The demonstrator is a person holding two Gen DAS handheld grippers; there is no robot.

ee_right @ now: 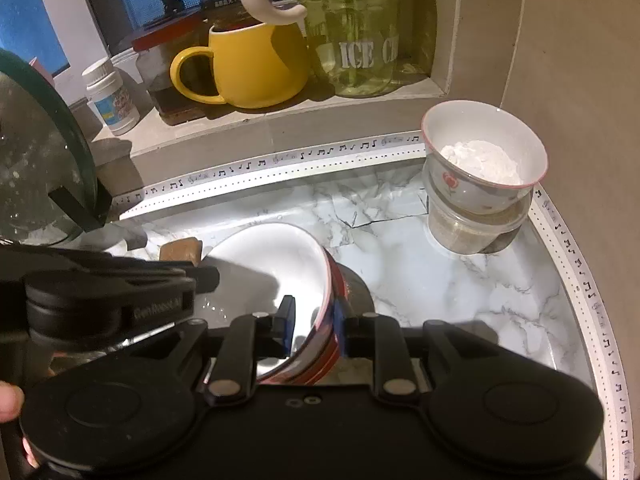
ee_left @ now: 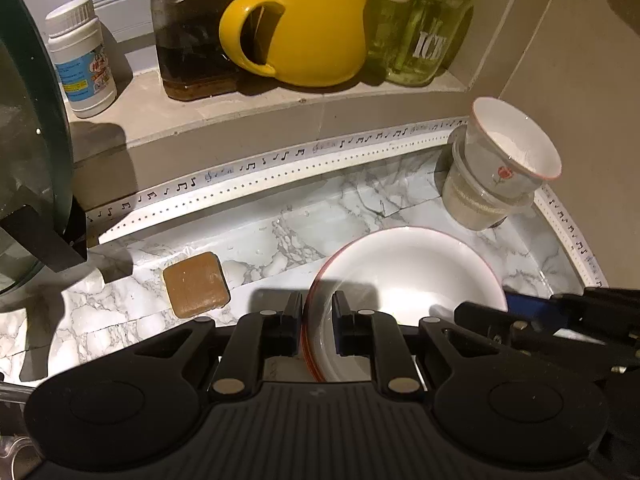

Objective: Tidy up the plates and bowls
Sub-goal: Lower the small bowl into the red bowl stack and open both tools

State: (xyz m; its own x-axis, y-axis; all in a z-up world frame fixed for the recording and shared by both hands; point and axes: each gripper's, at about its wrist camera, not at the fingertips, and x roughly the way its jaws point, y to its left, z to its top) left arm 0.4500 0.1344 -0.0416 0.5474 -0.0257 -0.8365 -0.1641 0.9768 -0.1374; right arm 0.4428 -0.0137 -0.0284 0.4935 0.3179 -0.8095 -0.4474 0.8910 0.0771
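A stack of white bowls with red rims [ee_left: 404, 276] is held over the marble counter. My left gripper [ee_left: 317, 312] is shut on the stack's left rim. My right gripper [ee_right: 312, 318] is shut on its right rim, where the red-banded bowl stack [ee_right: 272, 264] shows several nested rims. The right gripper's body also shows in the left wrist view [ee_left: 560, 316], and the left gripper's body shows in the right wrist view [ee_right: 108, 304]. A small rose-painted bowl [ee_right: 484, 160] with white powder sits on a clear container [ee_right: 472, 228] at the back right corner; it also shows in the left wrist view [ee_left: 516, 152].
A brown soap bar [ee_left: 196, 284] lies on the counter to the left. A glass pot lid [ee_left: 28, 140] stands at the far left. The ledge behind holds a white pill bottle [ee_left: 84, 60], a dark jar [ee_left: 192, 40], a yellow mug [ee_left: 304, 32] and a green glass jar [ee_left: 416, 28].
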